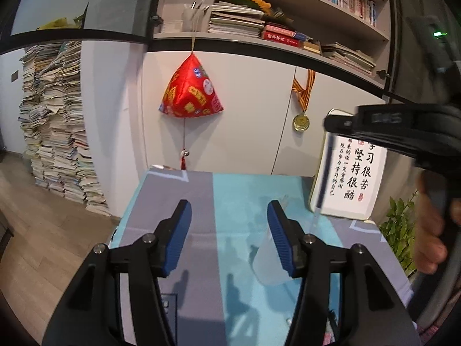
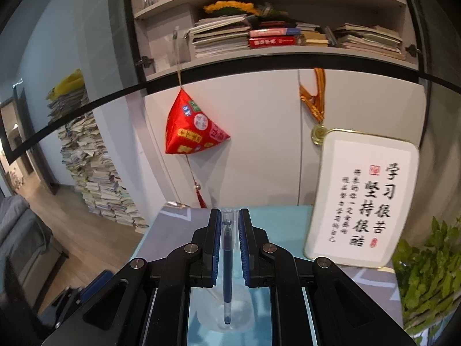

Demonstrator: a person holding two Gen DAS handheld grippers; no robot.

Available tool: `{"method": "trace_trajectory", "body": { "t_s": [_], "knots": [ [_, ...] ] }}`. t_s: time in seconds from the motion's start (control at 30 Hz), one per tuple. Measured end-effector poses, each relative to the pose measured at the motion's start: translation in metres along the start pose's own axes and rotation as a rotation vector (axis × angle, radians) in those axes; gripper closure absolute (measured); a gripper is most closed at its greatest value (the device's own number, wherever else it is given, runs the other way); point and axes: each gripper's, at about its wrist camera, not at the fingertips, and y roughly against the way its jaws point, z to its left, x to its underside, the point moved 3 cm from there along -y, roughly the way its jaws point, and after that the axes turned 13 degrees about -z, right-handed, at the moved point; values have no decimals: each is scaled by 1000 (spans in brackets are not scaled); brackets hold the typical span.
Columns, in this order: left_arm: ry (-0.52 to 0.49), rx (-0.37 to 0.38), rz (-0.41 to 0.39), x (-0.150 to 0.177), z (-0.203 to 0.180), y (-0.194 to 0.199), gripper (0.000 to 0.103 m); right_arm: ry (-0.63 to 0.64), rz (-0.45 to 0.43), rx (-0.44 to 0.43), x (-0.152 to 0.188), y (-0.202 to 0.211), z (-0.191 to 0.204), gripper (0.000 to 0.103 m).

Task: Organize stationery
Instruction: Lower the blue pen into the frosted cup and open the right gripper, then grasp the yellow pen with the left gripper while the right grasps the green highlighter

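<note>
My right gripper (image 2: 229, 213) is shut on a blue pen (image 2: 227, 259) with a clear cap. The pen hangs upright between the blue pads, its lower tip over a clear plastic cup (image 2: 227, 314) that stands on the teal and grey tablecloth (image 2: 282, 219). In the left wrist view my left gripper (image 1: 229, 207) is open with nothing between its fingers. The same clear cup (image 1: 268, 262) stands just beside its right finger (image 1: 283, 239). The right gripper's black body (image 1: 403, 132) crosses the upper right of that view, held by a hand (image 1: 429, 230).
A white framed calligraphy sign (image 2: 363, 201) leans against the cabinet at the table's back right. A green plant (image 2: 426, 274) is at the right edge. A red pyramid ornament (image 2: 193, 127) and a medal (image 1: 301, 121) hang on the cabinet. Stacked papers (image 1: 54, 132) stand on the floor at left.
</note>
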Motion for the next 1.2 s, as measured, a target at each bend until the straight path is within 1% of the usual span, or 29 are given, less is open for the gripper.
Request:
{"method": "trace_trajectory", "body": {
  "t_s": [0.13, 0.3, 0.53, 0.83, 0.9, 1.0, 1.07, 1.1, 1.13, 1.2],
  "knots": [
    [-12, -15, 11, 7, 6, 8, 49, 3, 46, 0, 18, -21, 2, 90],
    [14, -10, 29, 18, 12, 17, 49, -3, 107, 3, 39, -37, -1, 90],
    [11, 6, 38, 25, 8, 22, 49, -11, 153, -1, 62, -44, -2, 90],
    [25, 17, 65, 32, 8, 23, 49, 9, 187, -5, 74, -44, 2, 90],
    [31, 21, 77, 33, 7, 22, 49, -3, 202, -7, 75, -45, 1, 90],
    [24, 23, 87, 36, 5, 23, 49, -26, 199, -15, 72, -40, -3, 89],
    [21, 23, 95, 38, 3, 24, 49, -27, 194, -13, 68, -34, -3, 80],
    [23, 28, 105, 40, 2, 24, 49, -28, 191, -18, 66, -30, -4, 67],
    [26, 32, 110, 41, 1, 25, 49, -31, 183, -26, 63, -22, -5, 59],
    [29, 47, 121, 44, -2, 28, 49, -4, 182, -22, 60, -8, -5, 59]
  ]
}}
